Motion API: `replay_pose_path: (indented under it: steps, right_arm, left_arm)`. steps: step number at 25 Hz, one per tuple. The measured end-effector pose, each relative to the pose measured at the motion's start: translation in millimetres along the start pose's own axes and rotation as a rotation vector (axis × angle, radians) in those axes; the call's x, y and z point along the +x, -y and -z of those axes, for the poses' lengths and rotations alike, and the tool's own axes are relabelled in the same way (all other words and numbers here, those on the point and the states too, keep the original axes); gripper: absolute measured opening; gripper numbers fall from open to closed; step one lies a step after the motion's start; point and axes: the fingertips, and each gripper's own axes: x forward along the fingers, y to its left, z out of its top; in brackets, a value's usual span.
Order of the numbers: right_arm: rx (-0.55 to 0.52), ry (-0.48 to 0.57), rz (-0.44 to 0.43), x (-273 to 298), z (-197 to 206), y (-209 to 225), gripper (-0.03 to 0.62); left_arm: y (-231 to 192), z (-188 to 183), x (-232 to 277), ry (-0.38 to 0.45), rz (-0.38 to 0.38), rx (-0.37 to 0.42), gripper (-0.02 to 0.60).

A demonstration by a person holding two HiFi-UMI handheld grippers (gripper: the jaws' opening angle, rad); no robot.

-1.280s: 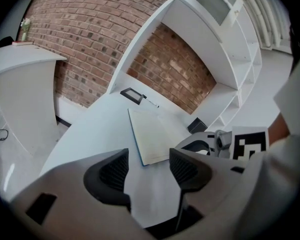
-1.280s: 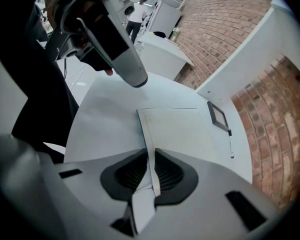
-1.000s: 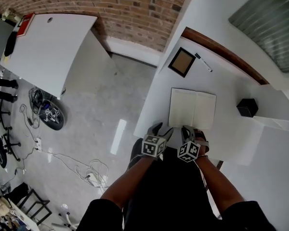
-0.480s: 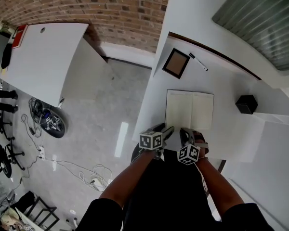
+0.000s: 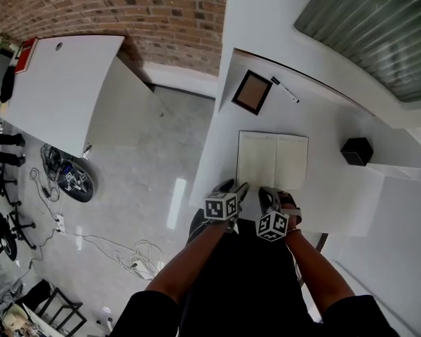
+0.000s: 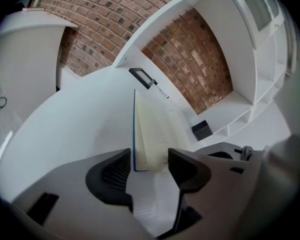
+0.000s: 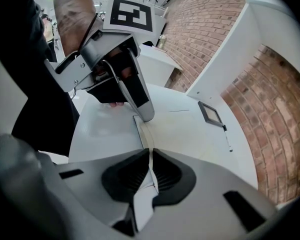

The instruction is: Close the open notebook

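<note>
The open notebook (image 5: pixel 272 160) lies flat on the white table (image 5: pixel 223 142), cream pages up, with a blue cover edge (image 6: pixel 134 149). My left gripper (image 5: pixel 233 187) sits at its near-left corner. In the left gripper view that corner lies between the pads of the left gripper (image 6: pixel 149 164), which have just been closing a little but stand apart from it, open. My right gripper (image 5: pixel 272 192) is at the middle of the near edge. The right gripper view shows the right gripper (image 7: pixel 151 170) shut on a thin page edge rising between its pads.
A small dark-framed picture (image 5: pixel 252 92) and a marker pen (image 5: pixel 284 90) lie beyond the notebook. A black box (image 5: pixel 356 150) sits to its right. The table's left edge runs just beside the notebook, with floor and cables (image 5: pixel 137 248) below.
My left gripper has sunk slightly and rolled toward the notebook's near-left corner. The right gripper has kept its place at the near edge.
</note>
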Motion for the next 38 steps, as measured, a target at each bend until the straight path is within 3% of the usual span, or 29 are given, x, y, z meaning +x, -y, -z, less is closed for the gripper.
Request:
replay_pose_path:
  steps: [10,19,26,30,34,38]
  right_arm:
    - [0.006,0.03,-0.008,-2.8,0.6,2.6,0.018]
    - [0.044,0.077,-0.028,-4.9,3.4,2.8,0.016]
    - [-0.019,0.076,-0.039,5.4,4.0,-1.4,0.023]
    - [-0.041,0.066,-0.038,9.6,6.5,-0.5,0.047]
    - [-0.059,0.046,-0.075,15.6,11.1,-3.7,0.127]
    - [-0.097,0.037,-0.076,17.8,11.0,-4.8,0.163]
  left_arm:
    - [6.7,-6.7,11.2,0.023,-0.033,-0.012,0.232]
    - [9.1,-14.4,12.8,0.059,-0.058,-0.117,0.233]
    - [6.8,-14.5,14.6,0.071,-0.077,-0.124,0.232]
    - [7.5,-15.1,14.7,0.072,-0.072,-0.128,0.232]
    - [11.8,-16.4,16.4,0.068,-0.055,-0.122,0.231]
    - [12.8,-16.7,17.5,0.065,-0.051,-0.127,0.232]
